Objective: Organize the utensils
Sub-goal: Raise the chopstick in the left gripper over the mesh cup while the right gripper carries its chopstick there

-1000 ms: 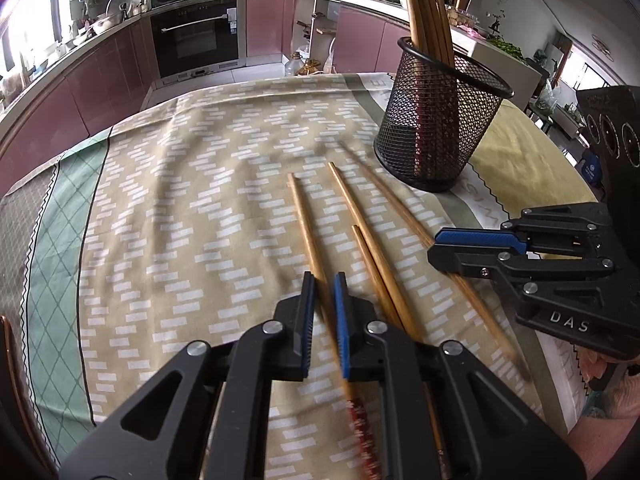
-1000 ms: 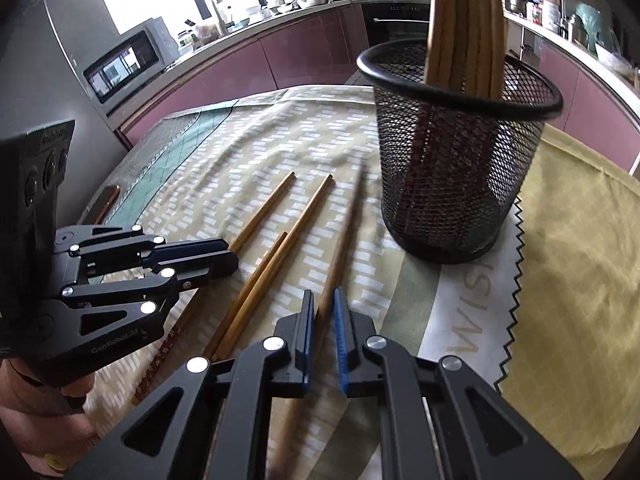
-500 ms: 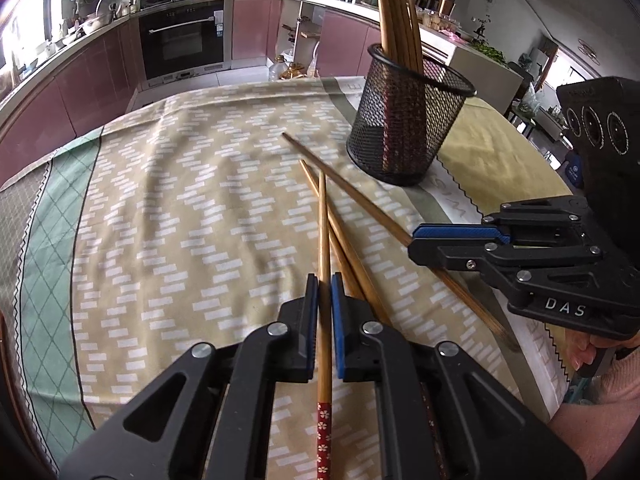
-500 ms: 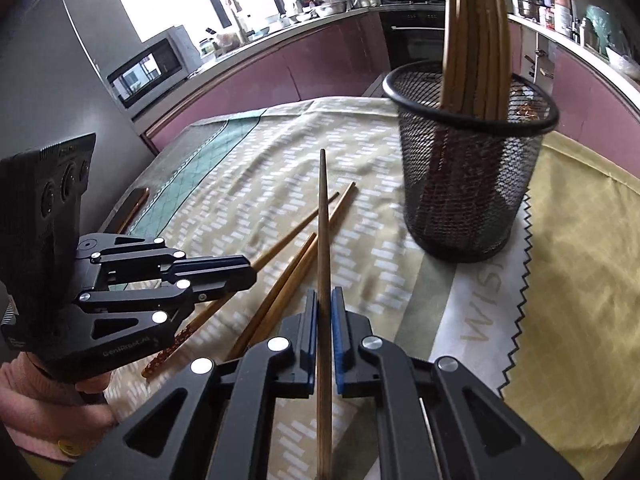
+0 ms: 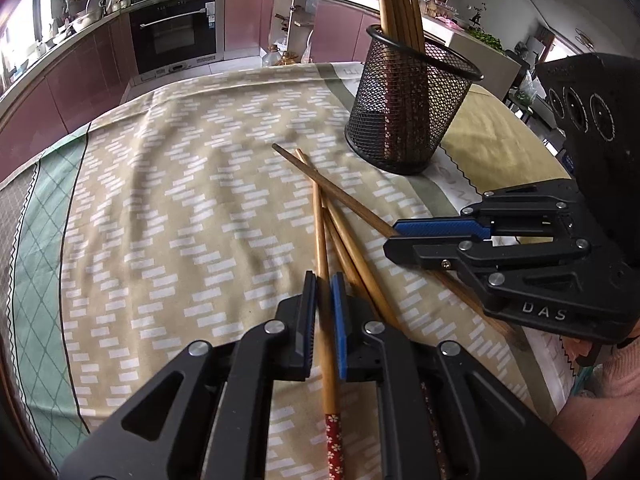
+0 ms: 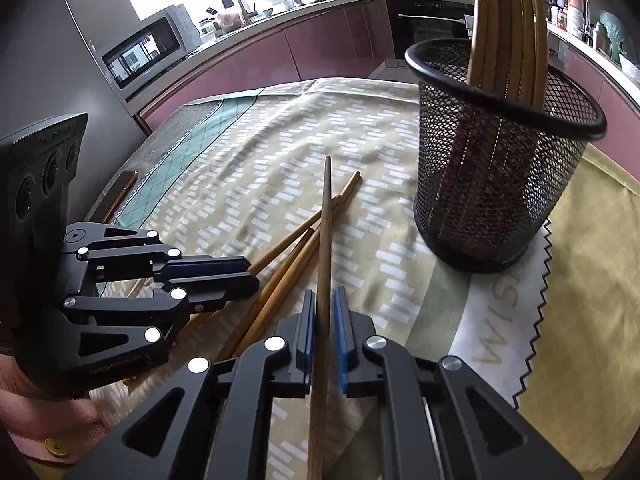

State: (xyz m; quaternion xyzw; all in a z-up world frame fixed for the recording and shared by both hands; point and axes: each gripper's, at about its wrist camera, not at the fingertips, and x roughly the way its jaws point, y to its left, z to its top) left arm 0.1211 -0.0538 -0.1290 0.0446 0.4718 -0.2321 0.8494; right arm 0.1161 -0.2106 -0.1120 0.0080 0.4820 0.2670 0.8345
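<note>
My left gripper is shut on a wooden chopstick with a red flowered end, which runs straight ahead between the fingers. My right gripper is shut on a darker chopstick that points at the far side of the table. Each gripper also shows in the other view: the right gripper with its stick crossing the others, and the left gripper. Two loose chopsticks lie on the cloth between them. A black mesh cup stands ahead with several chopsticks upright in it.
A patterned beige tablecloth with a green border covers the table. The cup stands on a white zigzag-edged mat beside a yellow cloth. Kitchen cabinets, an oven and a microwave lie beyond the table's far edge.
A second ago both grippers were low over chopsticks lying on the cloth. Now each chopstick sits gripped in line with its fingers, and the right one crosses over the loose pair.
</note>
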